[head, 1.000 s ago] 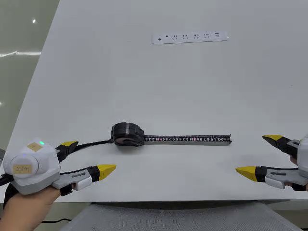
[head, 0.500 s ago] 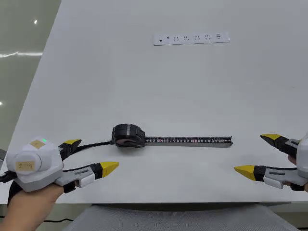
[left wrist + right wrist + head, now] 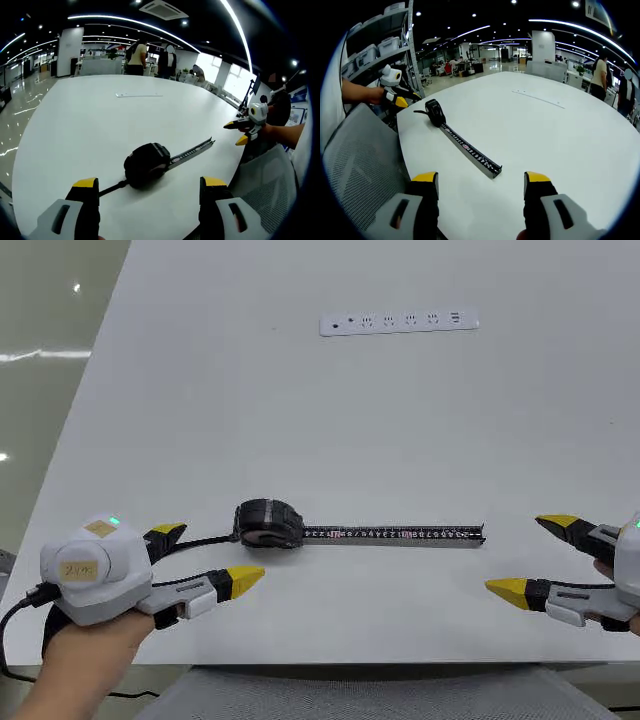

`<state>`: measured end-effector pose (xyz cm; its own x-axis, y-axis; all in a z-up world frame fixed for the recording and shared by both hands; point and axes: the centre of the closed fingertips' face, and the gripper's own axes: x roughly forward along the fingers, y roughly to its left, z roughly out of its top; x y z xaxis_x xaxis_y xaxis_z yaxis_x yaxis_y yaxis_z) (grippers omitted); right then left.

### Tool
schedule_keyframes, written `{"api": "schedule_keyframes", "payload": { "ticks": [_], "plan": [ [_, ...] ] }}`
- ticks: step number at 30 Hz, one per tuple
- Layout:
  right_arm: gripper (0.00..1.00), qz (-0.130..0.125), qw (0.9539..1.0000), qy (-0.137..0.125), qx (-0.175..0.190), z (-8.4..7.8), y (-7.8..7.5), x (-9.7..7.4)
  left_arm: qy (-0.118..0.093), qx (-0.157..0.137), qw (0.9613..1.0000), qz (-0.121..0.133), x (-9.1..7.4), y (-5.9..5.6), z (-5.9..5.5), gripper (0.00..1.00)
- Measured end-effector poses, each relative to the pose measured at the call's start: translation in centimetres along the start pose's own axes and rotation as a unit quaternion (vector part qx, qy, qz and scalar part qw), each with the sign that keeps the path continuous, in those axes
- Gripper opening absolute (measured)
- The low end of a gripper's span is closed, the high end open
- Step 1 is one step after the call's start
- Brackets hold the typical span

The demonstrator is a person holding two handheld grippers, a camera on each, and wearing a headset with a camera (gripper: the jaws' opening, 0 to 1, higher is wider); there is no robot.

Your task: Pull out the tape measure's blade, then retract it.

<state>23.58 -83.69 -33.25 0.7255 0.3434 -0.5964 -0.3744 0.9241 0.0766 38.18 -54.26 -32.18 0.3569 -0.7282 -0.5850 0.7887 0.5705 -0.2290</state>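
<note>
At the near-left corner of the table (image 3: pixel 350 430) we see the left gripper (image 3: pixel 215 552) held in a hand (image 3: pixel 75 660). Its 2 yellow-tipped jaws are spread wide with nothing between them, and they point toward the tape measure (image 3: pixel 268 524). That black case lies just beyond the jaw tips, close to the near edge and left of its middle. A black strap (image 3: pixel 205 539) trails from it toward the farther jaw; we cannot tell whether they touch. The blade (image 3: pixel 395 534) is pulled out and lies flat, running right along the near edge. Its end stops apart from the right gripper (image 3: pixel 520 554), which hovers by the near-right corner, jaws wide and empty. 1 white power strip (image 3: pixel 399 321) lies toward the far edge.
</note>
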Motion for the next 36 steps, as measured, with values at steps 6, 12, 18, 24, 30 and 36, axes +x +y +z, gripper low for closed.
{"api": "schedule_keyframes", "payload": {
  "ticks": [6, 12, 18, 24, 30, 36],
  "plan": [
    [0.69, 0.001, 1.0000, -0.001, -0.001, 0.1, 0.0, 0.1, 0.003, -0.004, 1.0000, -0.001, 0.7, -0.5, 0.4, 0.79],
    [0.69, 0.000, 1.0000, -0.001, -0.002, 0.2, -0.1, 0.1, 0.012, -0.007, 0.9999, -0.003, 1.4, -0.8, 0.5, 0.79],
    [0.69, -0.001, 1.0000, -0.005, -0.001, 0.3, -0.2, 0.1, 0.015, -0.014, 0.9998, -0.001, 1.9, -0.9, 0.7, 0.79],
    [0.69, -0.001, 1.0000, -0.005, -0.002, 0.2, -0.2, 0.0, 0.020, -0.015, 0.9997, -0.004, 2.7, -1.4, 0.9, 0.79],
    [0.69, 0.000, 1.0000, -0.005, -0.001, 0.1, -0.1, 0.1, 0.023, -0.020, 0.9995, 0.000, 3.5, -1.4, 1.3, 0.79],
    [0.69, 0.000, 1.0000, -0.007, 0.000, 0.2, -0.2, 0.0, 0.029, -0.025, 0.9992, 0.008, 4.4, -1.5, 1.5, 0.78]
  ]
}}
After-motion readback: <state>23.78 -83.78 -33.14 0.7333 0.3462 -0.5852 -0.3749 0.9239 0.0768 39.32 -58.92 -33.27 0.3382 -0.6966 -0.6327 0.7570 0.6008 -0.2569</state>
